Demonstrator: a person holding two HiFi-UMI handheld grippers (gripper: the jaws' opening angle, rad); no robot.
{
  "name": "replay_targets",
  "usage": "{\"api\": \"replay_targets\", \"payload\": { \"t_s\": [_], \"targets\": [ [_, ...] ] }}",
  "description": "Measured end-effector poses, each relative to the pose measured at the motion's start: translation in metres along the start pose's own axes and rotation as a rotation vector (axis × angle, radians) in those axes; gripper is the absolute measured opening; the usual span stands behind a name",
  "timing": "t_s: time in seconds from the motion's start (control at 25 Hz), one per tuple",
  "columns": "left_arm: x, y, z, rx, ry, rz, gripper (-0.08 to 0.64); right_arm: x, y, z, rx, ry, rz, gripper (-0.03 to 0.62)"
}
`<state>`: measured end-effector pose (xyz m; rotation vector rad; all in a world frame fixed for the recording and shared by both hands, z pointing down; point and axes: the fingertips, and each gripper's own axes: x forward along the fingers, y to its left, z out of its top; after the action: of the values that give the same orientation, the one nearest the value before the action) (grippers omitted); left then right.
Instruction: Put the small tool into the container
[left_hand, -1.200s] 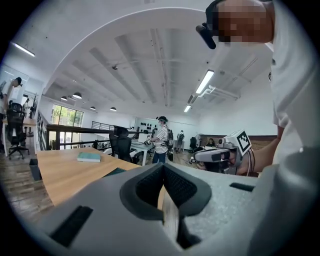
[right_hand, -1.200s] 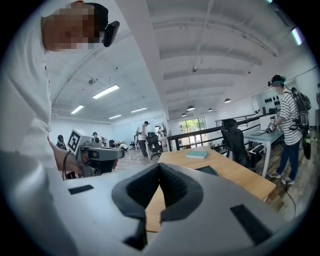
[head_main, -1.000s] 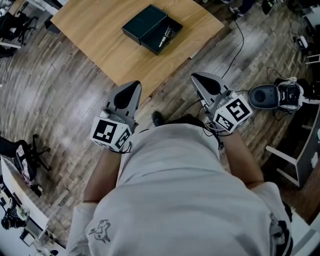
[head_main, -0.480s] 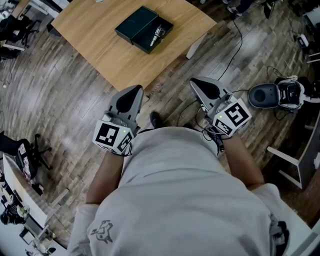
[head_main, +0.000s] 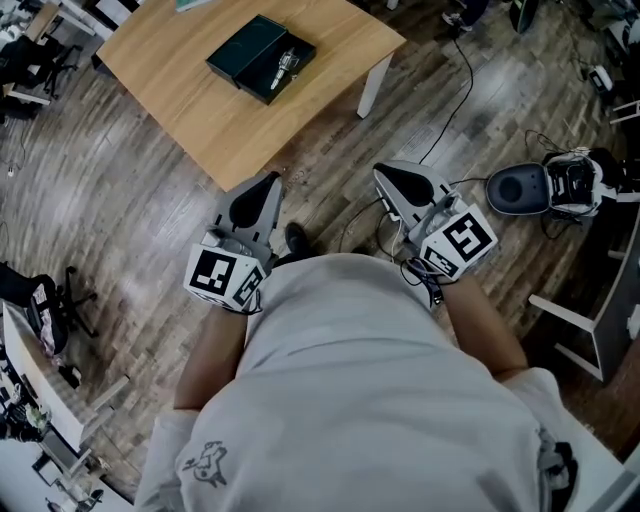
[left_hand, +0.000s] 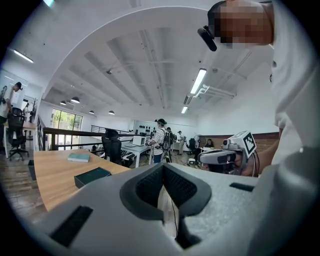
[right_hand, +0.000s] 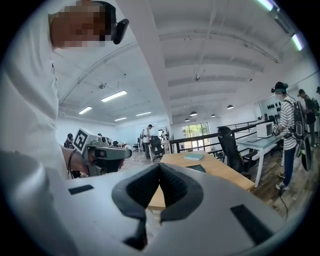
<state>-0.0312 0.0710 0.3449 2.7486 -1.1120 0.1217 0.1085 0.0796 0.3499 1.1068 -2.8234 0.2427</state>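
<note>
A dark green flat container (head_main: 252, 55) lies on the wooden table (head_main: 200, 100) far ahead of me, with a small metallic tool (head_main: 283, 65) on its right half. In the left gripper view the container (left_hand: 92, 176) shows low on the table; the right gripper view also catches the container (right_hand: 201, 168). Both grippers hang close to my body over the wood floor, well short of the table. My left gripper (head_main: 270, 178) (left_hand: 163, 166) is shut and empty. So is my right gripper (head_main: 382, 170) (right_hand: 160, 165).
A teal book (left_hand: 79, 157) lies further back on the table. A white table leg (head_main: 370, 95) stands near a trailing cable (head_main: 468, 75). A headset and dark round base (head_main: 530, 190) sit on the floor at right, a black chair (head_main: 45, 310) at left. Several people stand by distant desks.
The table and container have slid up and to the left in the head view, farther from me. Both grippers stay shut near my body.
</note>
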Motion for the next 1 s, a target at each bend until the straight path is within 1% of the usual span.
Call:
{"api": "replay_targets", "payload": {
  "t_s": [0.16, 0.32, 0.52, 0.72, 1.0],
  "targets": [
    [0.002, -0.027, -0.001, 0.005, -0.008, 0.023, 0.006, -0.032, 0.000, 0.000, -0.024, -0.007, 0.007, 0.006],
    [-0.002, -0.046, -0.002, 0.014, -0.010, 0.057, 0.006, -0.062, 0.003, -0.005, -0.041, -0.004, 0.013, 0.006],
    [-0.004, -0.069, -0.004, 0.018, -0.010, 0.079, 0.006, -0.097, 0.006, -0.011, -0.058, 0.010, 0.018, 0.006],
    [-0.003, -0.096, -0.010, 0.013, 0.004, 0.066, 0.006, -0.126, 0.008, -0.015, -0.063, 0.021, 0.005, 0.006],
    [-0.001, -0.123, -0.013, 0.028, 0.014, 0.041, 0.006, -0.146, 0.015, -0.022, -0.067, 0.012, 0.001, 0.006]
  ]
}}
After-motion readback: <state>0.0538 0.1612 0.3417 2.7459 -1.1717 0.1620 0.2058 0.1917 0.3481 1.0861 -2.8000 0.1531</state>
